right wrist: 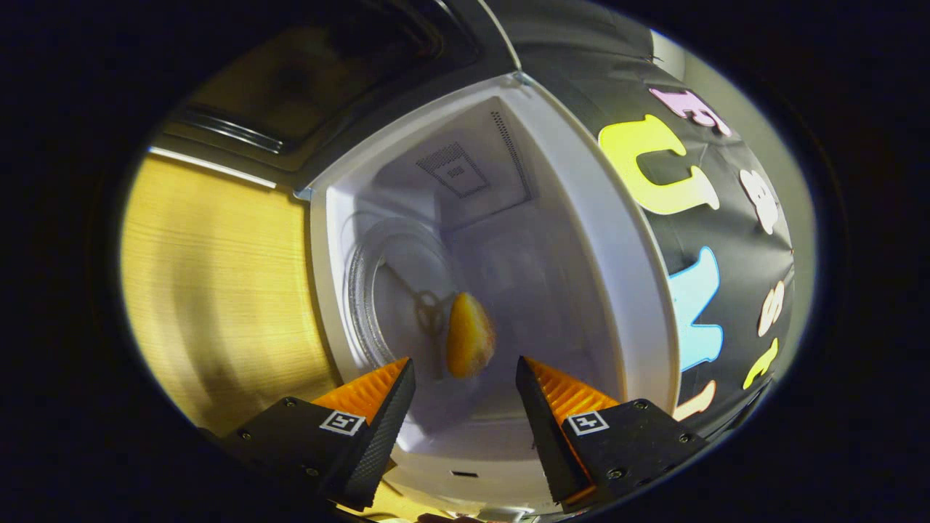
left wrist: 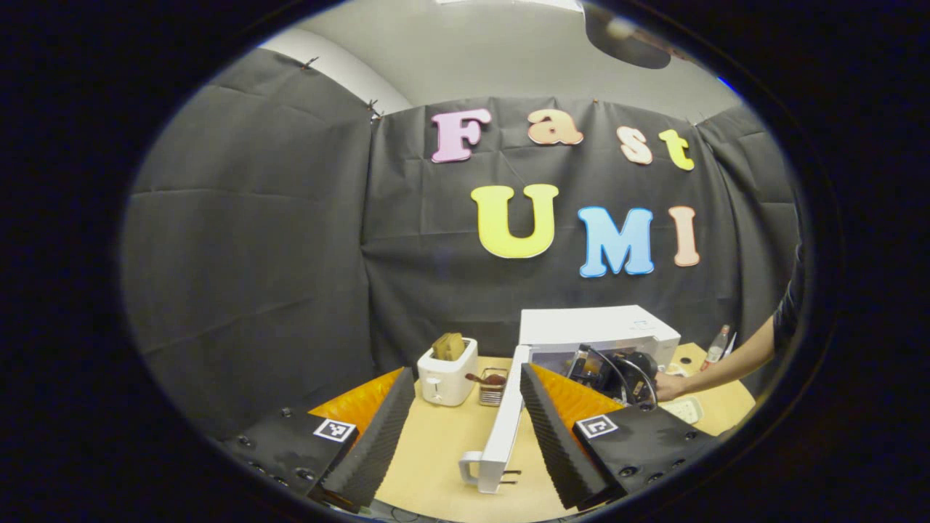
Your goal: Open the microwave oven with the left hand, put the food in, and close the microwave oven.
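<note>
1. While its door [left wrist: 501,428] stands swung out toward the camera, the white microwave oven [left wrist: 596,330] sits at the back of the wooden table [left wrist: 436,450], in front of the black cloth wall; in the right gripper view its white cavity [right wrist: 508,240] appears tilted, with a round glass turntable [right wrist: 385,290] on its floor.
2. Left gripper [left wrist: 461,436]: jaws wide apart, holding nothing, with the edge of the open door between the fingers.
3. Right gripper [right wrist: 465,407]: jaws wide apart, empty, pointed into the cavity; in the left gripper view it is at the oven's opening, held by a hand [left wrist: 668,385].
4. White toaster [left wrist: 448,374]: left of the door, a slice in its slot.
5. Small basket [left wrist: 492,388]: between toaster and door.
6. Food [right wrist: 468,335]: a yellow-orange piece resting on the turntable, just beyond the right gripper's fingertips and apart from them.
</note>
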`<action>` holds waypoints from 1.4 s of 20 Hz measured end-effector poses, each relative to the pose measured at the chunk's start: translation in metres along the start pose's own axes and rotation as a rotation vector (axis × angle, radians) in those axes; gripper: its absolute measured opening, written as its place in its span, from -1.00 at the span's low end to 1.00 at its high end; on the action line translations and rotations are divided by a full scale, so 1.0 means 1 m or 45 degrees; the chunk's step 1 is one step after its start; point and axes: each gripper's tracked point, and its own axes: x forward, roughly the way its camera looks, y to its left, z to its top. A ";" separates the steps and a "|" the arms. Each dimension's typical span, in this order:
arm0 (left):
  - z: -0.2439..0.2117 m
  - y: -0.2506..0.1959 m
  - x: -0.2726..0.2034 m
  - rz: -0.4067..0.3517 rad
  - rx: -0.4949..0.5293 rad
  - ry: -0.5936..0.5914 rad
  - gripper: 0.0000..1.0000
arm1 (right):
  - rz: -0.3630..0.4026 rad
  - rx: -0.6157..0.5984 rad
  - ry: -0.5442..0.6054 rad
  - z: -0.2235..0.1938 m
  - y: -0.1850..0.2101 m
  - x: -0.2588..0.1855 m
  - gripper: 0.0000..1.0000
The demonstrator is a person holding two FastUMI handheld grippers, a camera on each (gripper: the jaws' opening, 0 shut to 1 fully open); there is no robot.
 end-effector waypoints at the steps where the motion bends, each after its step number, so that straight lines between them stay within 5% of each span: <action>1: 0.000 -0.004 0.003 -0.020 -0.002 -0.009 0.90 | 0.017 0.037 0.005 -0.003 0.001 -0.010 0.72; 11: 0.020 -0.056 0.039 -0.264 -0.017 -0.088 0.90 | 0.015 0.564 -0.008 -0.003 -0.034 -0.122 0.71; 16: 0.029 -0.081 0.049 -0.380 -0.040 -0.118 0.90 | -0.029 0.985 -0.024 -0.004 -0.075 -0.183 0.71; 21: 0.028 -0.107 0.052 -0.506 -0.021 -0.116 0.89 | -0.186 1.274 -0.063 -0.020 -0.126 -0.239 0.72; 28: 0.022 -0.133 0.063 -0.592 -0.045 -0.095 0.89 | -0.360 1.479 -0.123 -0.030 -0.181 -0.316 0.72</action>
